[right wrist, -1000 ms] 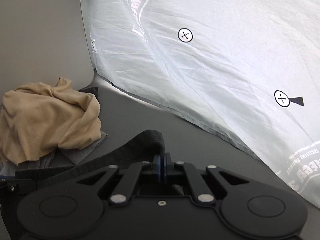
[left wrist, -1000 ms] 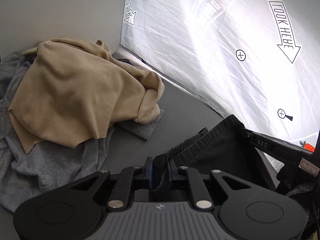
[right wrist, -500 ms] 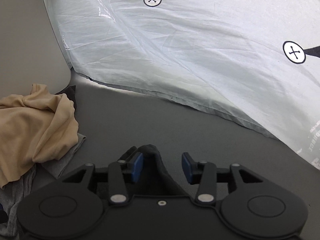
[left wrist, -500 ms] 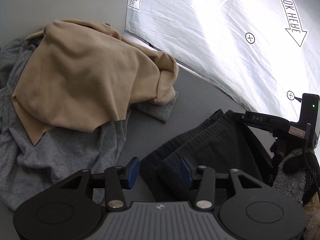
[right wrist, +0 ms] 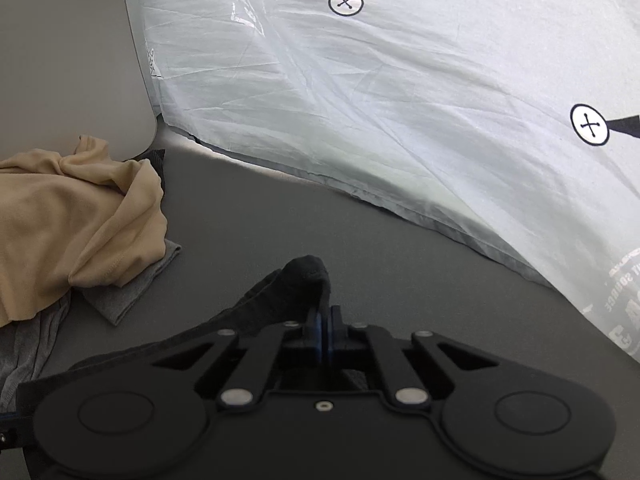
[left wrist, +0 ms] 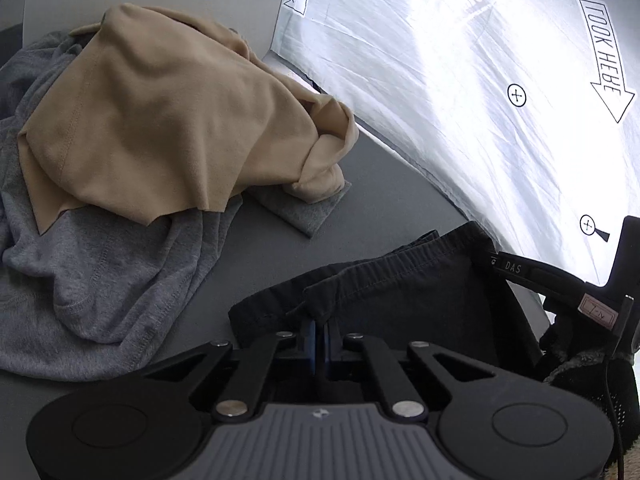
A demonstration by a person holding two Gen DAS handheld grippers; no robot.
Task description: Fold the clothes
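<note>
Wrist views: both tongs (left wrist: 320, 334) (right wrist: 325, 330), just closing, apparently re-clamped black garment (left wrist: 400, 292).

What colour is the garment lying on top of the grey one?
Tan garment, plain beige; clearest in the left wrist view.

Shorts (left wrist: 400, 292) lie on table (left wrist: 380, 184) just ahead of left gripper (left wrist: 320, 340), right gripper (right wrist: 325, 328) at their far corner. Left of shorts: T-shirt (left wrist: 160, 120) heaped on sweatshirt (left wrist: 100, 272), well apart from shorts. Printed sheet (left wrist: 480, 100) stands behind, along the table's far right edge.
</note>
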